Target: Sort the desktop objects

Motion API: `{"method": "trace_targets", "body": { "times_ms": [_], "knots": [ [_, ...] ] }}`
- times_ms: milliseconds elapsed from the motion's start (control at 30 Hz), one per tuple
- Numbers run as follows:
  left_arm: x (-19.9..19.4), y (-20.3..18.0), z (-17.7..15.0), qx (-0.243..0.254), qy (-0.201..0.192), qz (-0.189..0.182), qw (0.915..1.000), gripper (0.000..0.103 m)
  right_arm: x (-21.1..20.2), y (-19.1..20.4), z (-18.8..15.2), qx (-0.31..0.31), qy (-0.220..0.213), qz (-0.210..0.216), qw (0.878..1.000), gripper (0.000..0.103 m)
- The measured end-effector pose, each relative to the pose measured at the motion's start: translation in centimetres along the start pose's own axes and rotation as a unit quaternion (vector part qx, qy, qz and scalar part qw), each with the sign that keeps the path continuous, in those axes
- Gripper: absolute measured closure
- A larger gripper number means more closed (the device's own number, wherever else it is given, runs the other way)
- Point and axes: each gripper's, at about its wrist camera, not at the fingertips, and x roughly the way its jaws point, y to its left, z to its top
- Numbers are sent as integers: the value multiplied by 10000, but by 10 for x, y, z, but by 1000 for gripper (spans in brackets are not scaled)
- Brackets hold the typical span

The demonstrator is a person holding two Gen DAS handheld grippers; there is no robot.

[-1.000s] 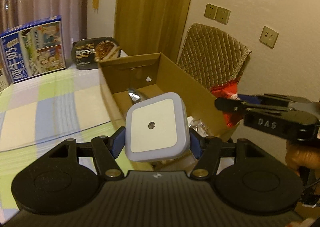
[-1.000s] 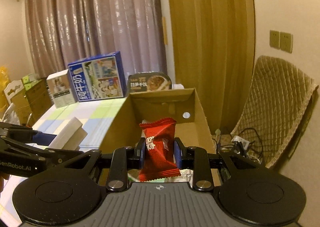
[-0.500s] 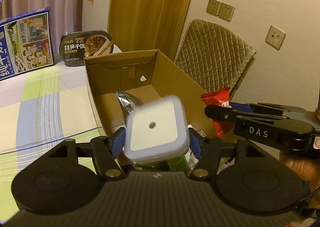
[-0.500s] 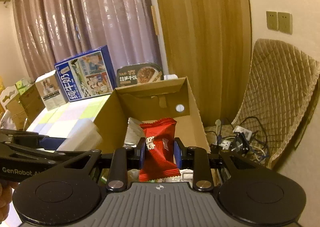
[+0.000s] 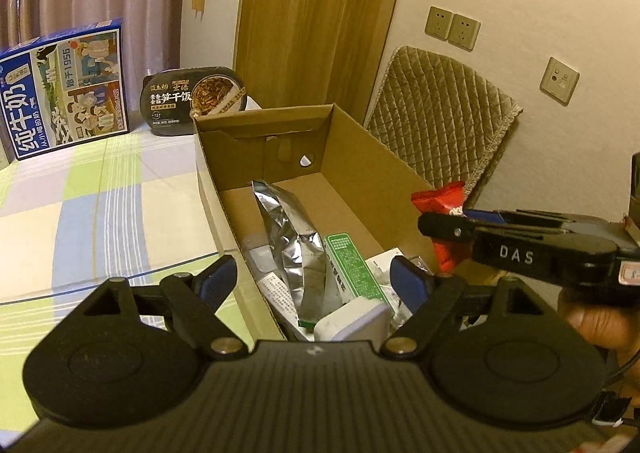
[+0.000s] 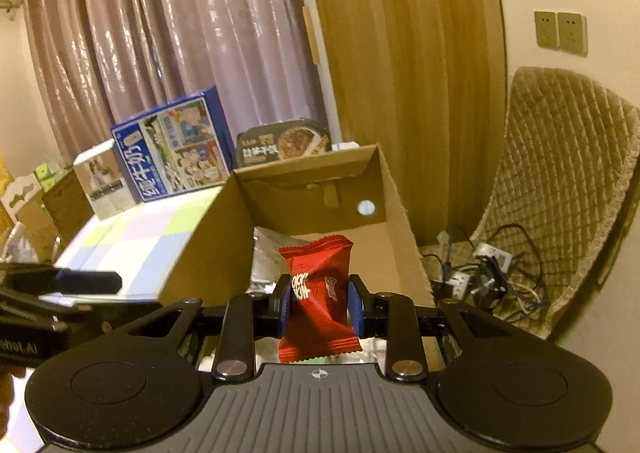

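An open cardboard box (image 5: 384, 161) stands at the table's right edge. My left gripper (image 5: 314, 277) hangs over its near end, jaws opening, with nothing between the blue pads. Just below them a white square night light (image 5: 352, 319) lies in the box on other items. Over the box's right wall my right gripper (image 5: 448, 229) holds a red snack packet (image 5: 440, 197). In the right wrist view the packet (image 6: 318, 285) stands upright between the pads of the right gripper (image 6: 318, 305), whose jaws are starting to open while still touching it. The box (image 6: 200, 253) lies below and ahead.
Inside the box lie a silver foil pouch (image 5: 292, 237) and a green-and-white carton (image 5: 352, 269). A blue milk carton (image 5: 64, 93) and a black rice-meal tub (image 5: 196, 99) stand at the back of the checked tablecloth (image 5: 80, 213). A quilted chair (image 5: 440, 113) and floor cables (image 6: 492, 277) are at the right.
My left gripper spread its fingers and the white night light dropped out of them into the box. Both grippers came forward over the box. The right one kept the red packet.
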Motion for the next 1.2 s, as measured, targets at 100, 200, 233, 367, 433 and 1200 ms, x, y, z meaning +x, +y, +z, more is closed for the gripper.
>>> {"method": "trace_targets", "body": {
  "times_ms": [100,200,233,367,433,1200],
  "knots": [
    [-3,0,-3,-28,2,48,10000,20,-4,0,0,40,-116,13,9999,46],
    [-8,2,-7,-58,8,98,9999,19,-10,-1,-3,106,-122,0,9999,45],
    [-9,2,-9,-76,11,113,9999,19,-12,-2,-5,125,-104,-19,9999,44],
    [-17,4,-15,-173,0,163,9997,14,-25,-7,-17,310,-18,-119,9994,42],
    [-21,2,-20,-179,0,220,9996,14,-31,-8,-23,381,31,-173,9991,39],
    [-92,-16,-69,-512,-110,671,9964,1,-101,21,-50,353,305,-337,9983,2]
  ]
}}
